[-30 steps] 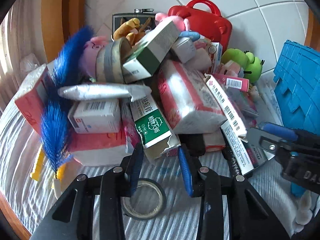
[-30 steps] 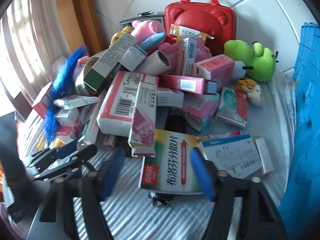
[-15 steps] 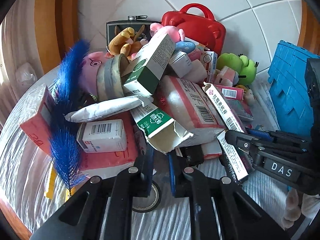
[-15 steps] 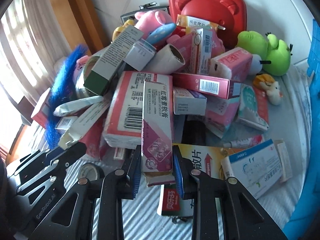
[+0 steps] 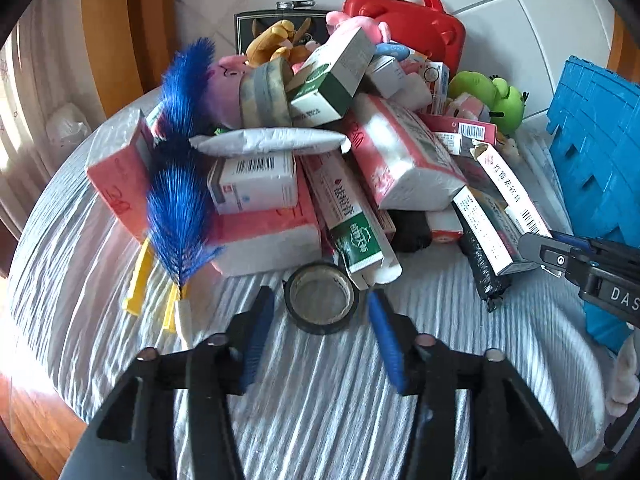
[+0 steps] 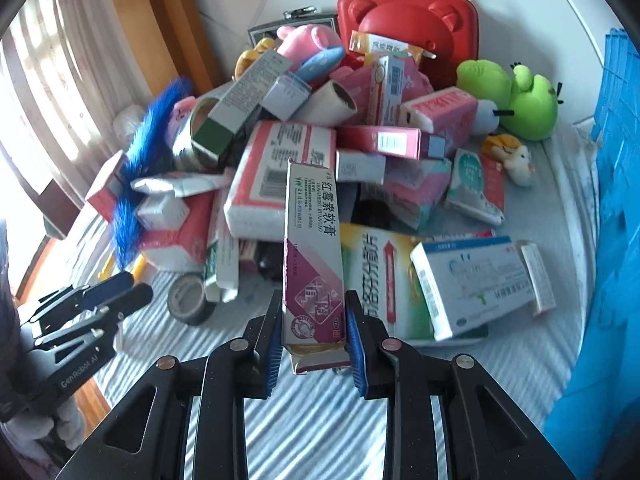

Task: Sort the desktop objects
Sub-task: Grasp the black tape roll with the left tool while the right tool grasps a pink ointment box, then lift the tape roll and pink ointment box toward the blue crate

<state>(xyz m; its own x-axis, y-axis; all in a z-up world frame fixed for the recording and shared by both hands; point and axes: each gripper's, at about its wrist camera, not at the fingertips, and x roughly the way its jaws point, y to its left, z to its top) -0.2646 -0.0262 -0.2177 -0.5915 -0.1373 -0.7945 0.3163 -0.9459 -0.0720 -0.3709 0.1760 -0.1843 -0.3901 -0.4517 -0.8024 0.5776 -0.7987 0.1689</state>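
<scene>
Right gripper (image 6: 314, 344): clamped on the near end of the purple box (image 6: 312, 256), pads pressing both long sides; box points away over the pile (image 6: 320, 140).
Purple box: near centre, far end over the white-and-red pack (image 6: 264, 184), near flap gaping below the pads.
Left gripper (image 5: 320, 332): jaws opening, about half wide, nothing pressed; tape roll (image 5: 322, 298) lies flat just beyond the tips, at the pile's near edge.
Blue crate (image 6: 616, 200): far right, likely a sorting bin, though not certain.
Risk, box: end grip on thin card; could pivot, crush or slip if swung fast.
Risk, flap: open end may shed whatever is inside when tilted.
Risk, pile: loosely stacked; lifting the box may drag neighbours down.
Risk, tape roll: green-ended box (image 5: 356, 232) rests at its far rim; closing there could catch both.
Risk, grippers: working close together; crossing paths could knock them.
</scene>
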